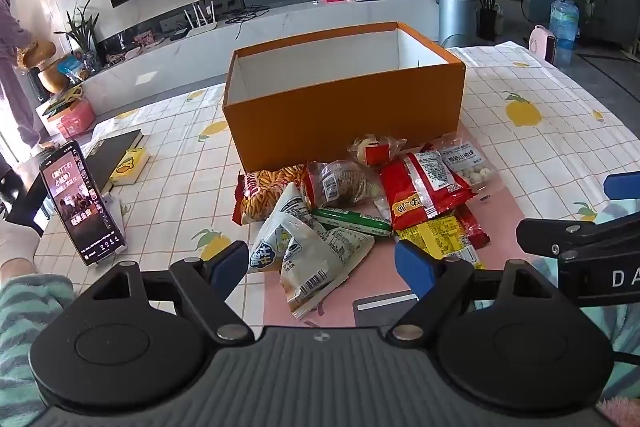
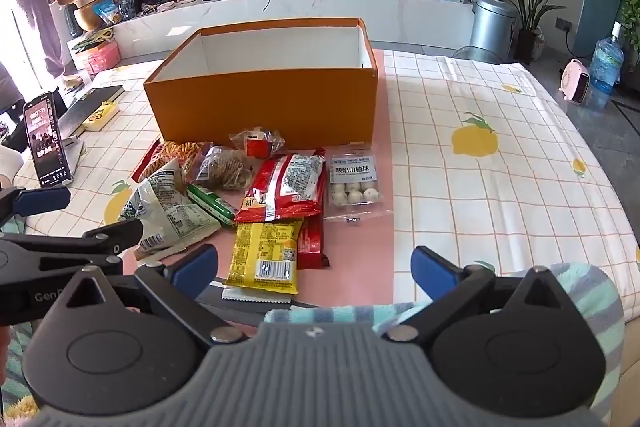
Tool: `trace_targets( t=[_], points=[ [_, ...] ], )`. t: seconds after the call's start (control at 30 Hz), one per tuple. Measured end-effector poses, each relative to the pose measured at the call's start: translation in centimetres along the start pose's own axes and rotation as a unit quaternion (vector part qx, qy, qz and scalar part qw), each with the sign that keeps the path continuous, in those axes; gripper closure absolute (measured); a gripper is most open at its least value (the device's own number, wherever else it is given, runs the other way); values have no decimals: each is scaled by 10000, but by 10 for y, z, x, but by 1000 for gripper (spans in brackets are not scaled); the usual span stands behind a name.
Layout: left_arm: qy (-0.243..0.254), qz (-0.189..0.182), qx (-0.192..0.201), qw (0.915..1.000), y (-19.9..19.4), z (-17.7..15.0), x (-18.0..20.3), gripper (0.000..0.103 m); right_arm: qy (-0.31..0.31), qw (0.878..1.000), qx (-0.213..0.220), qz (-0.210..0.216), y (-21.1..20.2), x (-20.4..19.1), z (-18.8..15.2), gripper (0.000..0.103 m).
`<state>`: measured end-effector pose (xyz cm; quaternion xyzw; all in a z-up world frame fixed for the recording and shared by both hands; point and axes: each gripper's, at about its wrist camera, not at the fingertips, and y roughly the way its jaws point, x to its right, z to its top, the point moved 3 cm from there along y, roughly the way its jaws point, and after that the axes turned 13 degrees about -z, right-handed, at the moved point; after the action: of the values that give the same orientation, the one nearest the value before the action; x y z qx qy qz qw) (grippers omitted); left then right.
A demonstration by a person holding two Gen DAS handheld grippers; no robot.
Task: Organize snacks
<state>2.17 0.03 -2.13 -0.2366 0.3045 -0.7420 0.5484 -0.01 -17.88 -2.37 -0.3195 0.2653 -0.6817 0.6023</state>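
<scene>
With both hand-held grippers, left point(image 1: 322, 263) and right point(image 2: 314, 269), released and empty, the snacks point(image 2: 256, 195) lie piled just before the box point(image 2: 264, 95) on the bench point(image 2: 500, 187); best take a top, loose pack first.

blk hand-held gripper point(image 1: 322, 267) | 2 blue pads point(image 1: 414, 269) | teal striped sleeve point(image 1: 24, 311)

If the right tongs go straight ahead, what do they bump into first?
Probably the yellow snack packet, lying just ahead between the open right tongs. Beyond it come the red packet and the orange box; depth is uncertain.
</scene>
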Motion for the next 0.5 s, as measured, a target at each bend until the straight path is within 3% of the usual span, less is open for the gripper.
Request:
trace_targets(
  t=[0.27, 0.5],
  points=[
    [-29, -25, -36, 10000, 5, -11, -5, 6, -18, 10000, -39, -21, 4, -1, -2, 4],
    [-11, -11, -315, 9995, 14, -7, -2, 6, -72, 9998, -138, -80, 7, -2, -2, 4]
  ],
)
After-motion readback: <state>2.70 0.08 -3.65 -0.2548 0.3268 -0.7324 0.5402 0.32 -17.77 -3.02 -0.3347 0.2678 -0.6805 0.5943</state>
